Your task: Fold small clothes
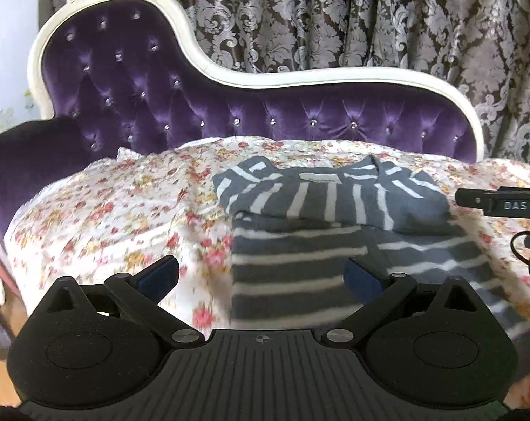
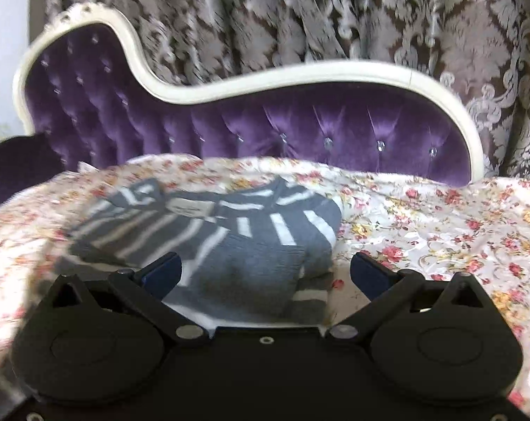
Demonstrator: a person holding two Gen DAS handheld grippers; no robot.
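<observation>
A gray and white striped top [image 1: 321,217] is laid on a flowered sheet [image 1: 107,210] spread over a purple tufted sofa [image 1: 160,105], with patterned curtains [image 1: 370,17] hung behind. The sleeves and shoulders appear already folded across the upper part, where the stripes run away from the cameras, while on the lower body the stripes run from side to side. The collar and its white label [image 1: 320,178] are pointed toward the sofa back and the hem toward the cameras, so the long axis is judged to run from near to far. The left gripper [image 1: 261,277] is held wide open above the near left part of the top, nothing being clasped; the right gripper [image 2: 265,273] is likewise spread and empty over the near right edge. The step in hand is judged to be the approach for the last fold: both hem corners would need to be pinched together and carried evenly toward the collar.
</observation>
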